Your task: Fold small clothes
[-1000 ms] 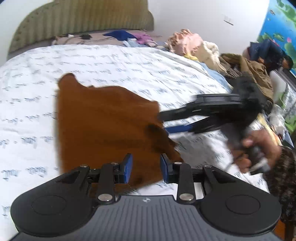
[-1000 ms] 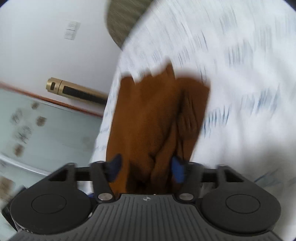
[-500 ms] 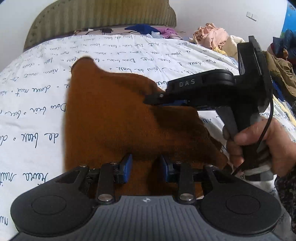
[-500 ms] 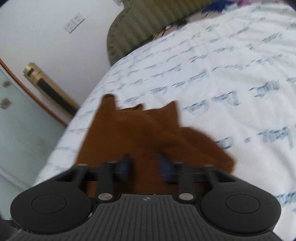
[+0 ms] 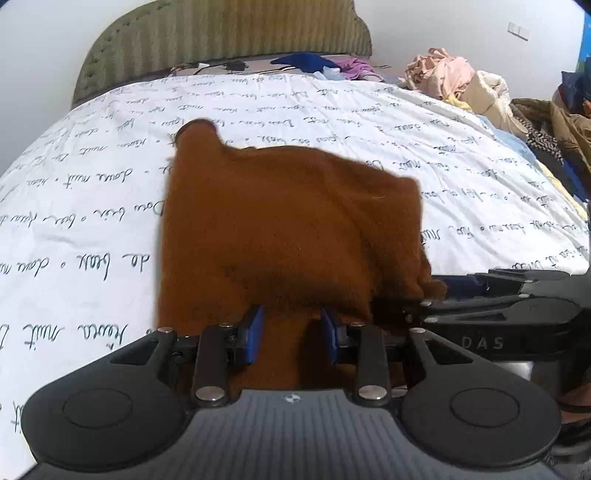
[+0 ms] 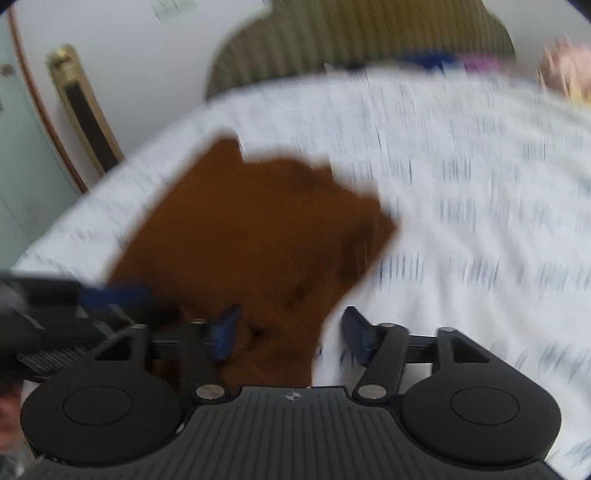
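- The bed (image 5: pixel 369 155) fills the space beyond both of your claws, covered by a white sheet printed with lines of dark handwriting.
- Beyond the far end of the bed stands an olive, ribbed headboard (image 5: pixel 229 37) against a pale wall (image 5: pixel 443 22).
- Far ahead and to the right of your left claw (image 5: pixel 291 328) lies a heap of unfolded clothes (image 5: pixel 458 79), pink, cream and tan.
- The brown garment (image 5: pixel 288 229) lies on the sheet directly ahead of your left claw, its near edge running between the blue pads (image 5: pixel 254 332).
- Your left claw is narrowly parted with brown cloth between the fingers; whether they pinch it cannot be told.
- Your right claw (image 6: pixel 290 332) is opening, jaws wide apart; the garment's near right corner sits by its left pad, not pressed. This view is blurred.
- No containers are in view.
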Demonstrator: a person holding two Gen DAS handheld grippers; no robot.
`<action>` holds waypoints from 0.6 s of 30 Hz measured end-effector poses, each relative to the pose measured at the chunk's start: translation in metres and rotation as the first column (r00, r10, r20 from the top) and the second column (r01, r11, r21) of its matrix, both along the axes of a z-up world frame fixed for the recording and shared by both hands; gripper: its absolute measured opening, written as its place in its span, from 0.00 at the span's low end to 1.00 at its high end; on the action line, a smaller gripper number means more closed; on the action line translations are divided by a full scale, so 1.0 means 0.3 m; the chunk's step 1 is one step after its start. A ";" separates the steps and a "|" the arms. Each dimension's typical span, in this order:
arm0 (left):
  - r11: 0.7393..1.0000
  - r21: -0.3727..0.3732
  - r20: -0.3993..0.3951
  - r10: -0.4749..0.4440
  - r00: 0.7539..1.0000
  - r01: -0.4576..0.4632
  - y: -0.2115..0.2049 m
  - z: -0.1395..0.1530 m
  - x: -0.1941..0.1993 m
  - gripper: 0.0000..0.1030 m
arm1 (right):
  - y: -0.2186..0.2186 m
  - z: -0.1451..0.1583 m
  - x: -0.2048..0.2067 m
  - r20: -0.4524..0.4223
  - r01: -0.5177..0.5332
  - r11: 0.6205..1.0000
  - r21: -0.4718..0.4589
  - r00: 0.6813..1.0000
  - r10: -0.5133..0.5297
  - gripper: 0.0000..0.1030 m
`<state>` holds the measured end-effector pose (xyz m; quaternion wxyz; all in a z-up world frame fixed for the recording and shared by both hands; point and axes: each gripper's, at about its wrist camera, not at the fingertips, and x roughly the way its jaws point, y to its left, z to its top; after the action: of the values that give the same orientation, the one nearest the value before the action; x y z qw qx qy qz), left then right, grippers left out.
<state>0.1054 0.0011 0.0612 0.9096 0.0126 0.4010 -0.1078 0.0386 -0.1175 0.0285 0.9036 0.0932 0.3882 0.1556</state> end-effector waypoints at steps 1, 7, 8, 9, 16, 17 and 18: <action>1.000 0.003 0.004 0.005 1.000 -0.005 0.003 0.002 -0.007 0.32 | -0.003 -0.011 -0.007 0.035 -0.003 1.000 0.009 0.999 0.003 0.72; 0.998 0.035 0.078 0.054 0.996 -0.057 0.051 0.037 -0.081 0.70 | 0.024 0.088 -0.078 0.095 0.023 1.000 0.003 0.995 -0.023 0.74; 0.997 0.040 0.100 0.069 0.993 -0.074 0.061 0.041 -0.099 0.73 | 0.028 0.106 -0.110 0.118 0.027 1.000 -0.002 0.993 -0.026 0.75; 0.995 0.045 0.122 0.081 0.989 -0.087 0.071 0.046 -0.112 0.73 | 0.033 0.122 -0.146 0.138 0.029 1.000 -0.006 0.990 -0.028 0.77; 0.984 0.005 0.142 0.178 0.974 -0.180 0.151 0.062 -0.176 0.83 | 0.087 0.183 -0.333 0.310 0.109 0.991 -0.073 0.947 -0.081 0.91; 0.980 0.008 0.140 0.195 0.971 -0.198 0.158 0.062 -0.180 0.84 | 0.092 0.183 -0.329 0.314 0.118 0.992 -0.053 0.944 -0.096 0.94; 0.977 0.006 0.140 0.210 0.968 -0.213 0.164 0.062 -0.186 0.85 | 0.094 0.181 -0.332 0.314 0.128 0.991 -0.030 0.943 -0.112 0.95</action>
<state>0.0496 0.0502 0.0799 0.9413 -0.0132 0.3372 -0.0048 -0.0609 -0.0894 0.0829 0.9633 0.0684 0.2382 0.1031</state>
